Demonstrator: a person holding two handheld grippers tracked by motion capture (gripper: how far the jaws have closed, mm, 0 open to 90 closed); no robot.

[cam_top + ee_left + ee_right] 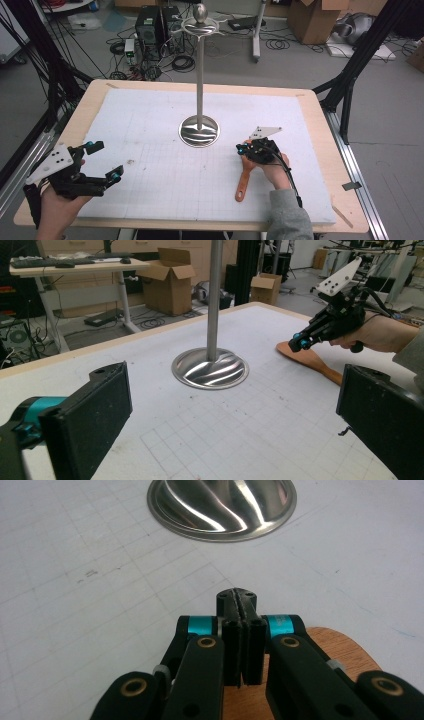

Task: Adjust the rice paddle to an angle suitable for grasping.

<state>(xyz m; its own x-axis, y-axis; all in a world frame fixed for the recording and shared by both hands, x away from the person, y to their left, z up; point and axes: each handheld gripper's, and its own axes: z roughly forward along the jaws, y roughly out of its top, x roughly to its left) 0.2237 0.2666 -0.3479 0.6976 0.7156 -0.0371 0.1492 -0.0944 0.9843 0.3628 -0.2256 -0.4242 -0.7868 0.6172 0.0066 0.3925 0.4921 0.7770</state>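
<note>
Here, the right gripper (243,148), jaws pressed together, hovers over a flat orange wooden spatula (244,176); the left gripper (105,161) gapes wide above the white gridded mat (150,130) beside a steel stand (199,131).

On the mat (150,125) we see the stand (199,131) at the frame centre, the spatula (245,175) to its lower right under the right gripper (242,148), and the left gripper (105,160) at the lower left.

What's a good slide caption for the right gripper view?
Shut right gripper poised above orange wooden spatula, near round steel stand base.
</note>
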